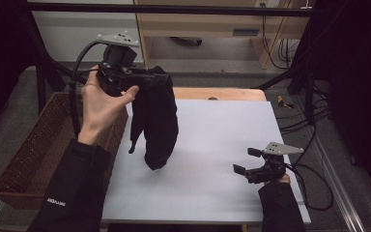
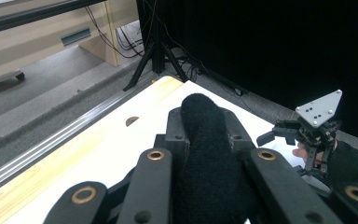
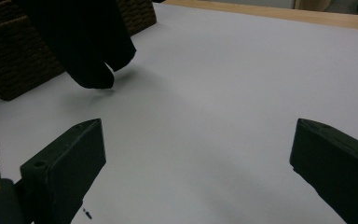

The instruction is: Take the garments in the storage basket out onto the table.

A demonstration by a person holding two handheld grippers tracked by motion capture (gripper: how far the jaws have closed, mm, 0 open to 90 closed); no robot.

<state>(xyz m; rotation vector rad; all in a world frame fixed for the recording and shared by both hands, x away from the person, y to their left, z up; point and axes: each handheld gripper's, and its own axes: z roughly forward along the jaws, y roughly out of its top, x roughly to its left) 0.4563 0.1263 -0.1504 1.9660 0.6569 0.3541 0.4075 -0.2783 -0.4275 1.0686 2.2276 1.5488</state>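
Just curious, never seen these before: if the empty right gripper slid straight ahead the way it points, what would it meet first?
Probably the hanging black cloth, then the wicker basket behind it; depth is unclear.

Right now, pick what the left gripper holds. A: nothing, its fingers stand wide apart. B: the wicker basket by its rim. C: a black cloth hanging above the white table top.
C: the left gripper is clamped on the black cloth, which hangs clear above the white table top.

The left gripper (image 1: 147, 77) is raised high, jaws clamped together, the hand (image 1: 101, 104) gripping its body. The right gripper (image 1: 245, 161) rests low, jaws spread wide.
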